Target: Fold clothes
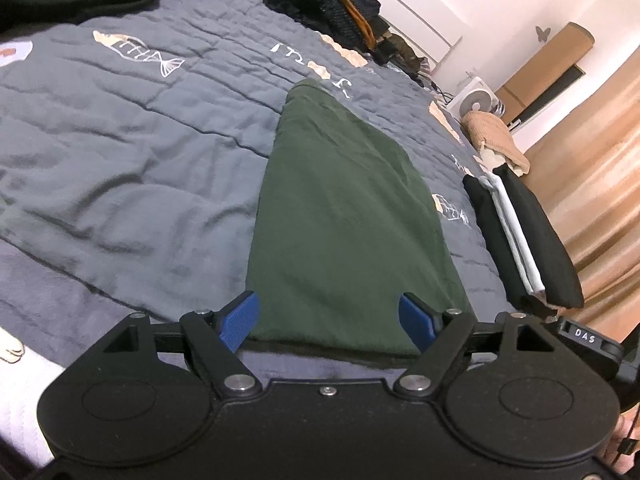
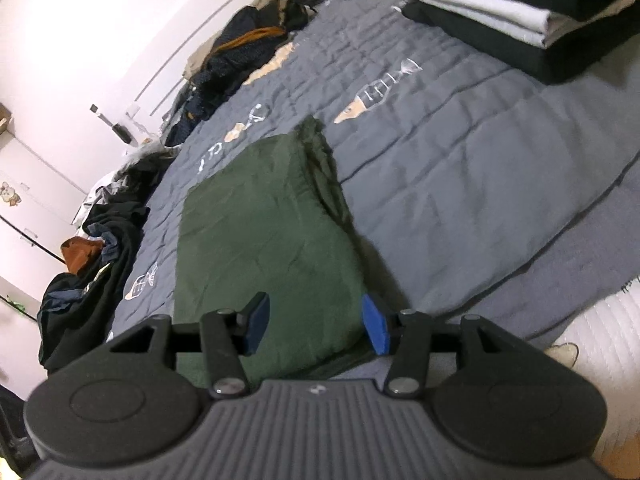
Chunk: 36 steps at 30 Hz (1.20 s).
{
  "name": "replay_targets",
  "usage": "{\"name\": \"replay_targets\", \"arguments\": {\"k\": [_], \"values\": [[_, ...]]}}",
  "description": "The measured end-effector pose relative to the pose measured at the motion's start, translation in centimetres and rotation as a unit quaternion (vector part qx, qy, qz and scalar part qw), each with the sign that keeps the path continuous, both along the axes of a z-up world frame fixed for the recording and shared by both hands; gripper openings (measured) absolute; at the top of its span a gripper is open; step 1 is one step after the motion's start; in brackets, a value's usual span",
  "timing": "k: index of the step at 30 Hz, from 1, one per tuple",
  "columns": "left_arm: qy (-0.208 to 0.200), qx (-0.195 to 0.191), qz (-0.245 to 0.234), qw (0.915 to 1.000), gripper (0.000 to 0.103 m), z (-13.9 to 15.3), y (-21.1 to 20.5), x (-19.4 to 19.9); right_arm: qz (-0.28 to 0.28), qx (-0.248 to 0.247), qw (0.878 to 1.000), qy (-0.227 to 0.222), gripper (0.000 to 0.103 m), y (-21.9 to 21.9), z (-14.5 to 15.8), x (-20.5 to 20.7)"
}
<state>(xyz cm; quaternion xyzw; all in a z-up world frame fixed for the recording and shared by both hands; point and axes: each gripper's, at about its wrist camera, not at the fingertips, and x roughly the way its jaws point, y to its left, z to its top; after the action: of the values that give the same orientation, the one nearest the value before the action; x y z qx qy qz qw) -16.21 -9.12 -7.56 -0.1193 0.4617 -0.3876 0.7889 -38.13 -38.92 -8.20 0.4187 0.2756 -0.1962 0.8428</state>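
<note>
The folded green garment (image 1: 344,216) is laid lengthwise on the bed (image 1: 120,152), running straight ahead from both hand-held grippers, left (image 1: 328,322) and right (image 2: 316,322), whose jaws are spread and empty above its near edge.

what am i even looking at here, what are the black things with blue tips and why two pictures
Each picture comes from a camera mounted on a hand-held claw; a person carries one in each hand, no robot arm. The black shape at the bottom is the claw itself, and the blue pieces are its fingertips. One picture looks along the left claw, the other along the right claw. Both are open above the near edge of a folded green garment lying on a grey quilt with fish drawings. Neither is gripping anything. A stack of folded black and white clothes sits to one side, and unfolded dark clothes are piled along the edges.
</note>
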Motion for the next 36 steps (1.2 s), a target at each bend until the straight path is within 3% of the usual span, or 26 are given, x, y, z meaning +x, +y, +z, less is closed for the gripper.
{"name": "replay_targets", "arguments": {"k": [16,20,31,36], "values": [[-0.073,0.040,-0.019,0.9964,0.094,1.5,-0.3,-3.3,0.036,-0.103,0.991,0.075,0.056,5.0,0.8,0.6],[-0.093,0.053,-0.022,0.9940,0.095,1.7,-0.6,-3.9,0.044,-0.128,0.989,0.066,0.057,5.6,1.3,0.4],[-0.109,0.065,-0.025,0.9917,0.096,1.9,-0.9,-4.9,0.024,-0.115,0.992,0.052,0.058,6.3,2.2,-0.7],[-0.114,0.063,-0.031,0.9910,0.096,2.3,-1.0,-5.2,0.011,-0.117,0.992,0.049,0.058,7.3,4.1,-1.8]]}}
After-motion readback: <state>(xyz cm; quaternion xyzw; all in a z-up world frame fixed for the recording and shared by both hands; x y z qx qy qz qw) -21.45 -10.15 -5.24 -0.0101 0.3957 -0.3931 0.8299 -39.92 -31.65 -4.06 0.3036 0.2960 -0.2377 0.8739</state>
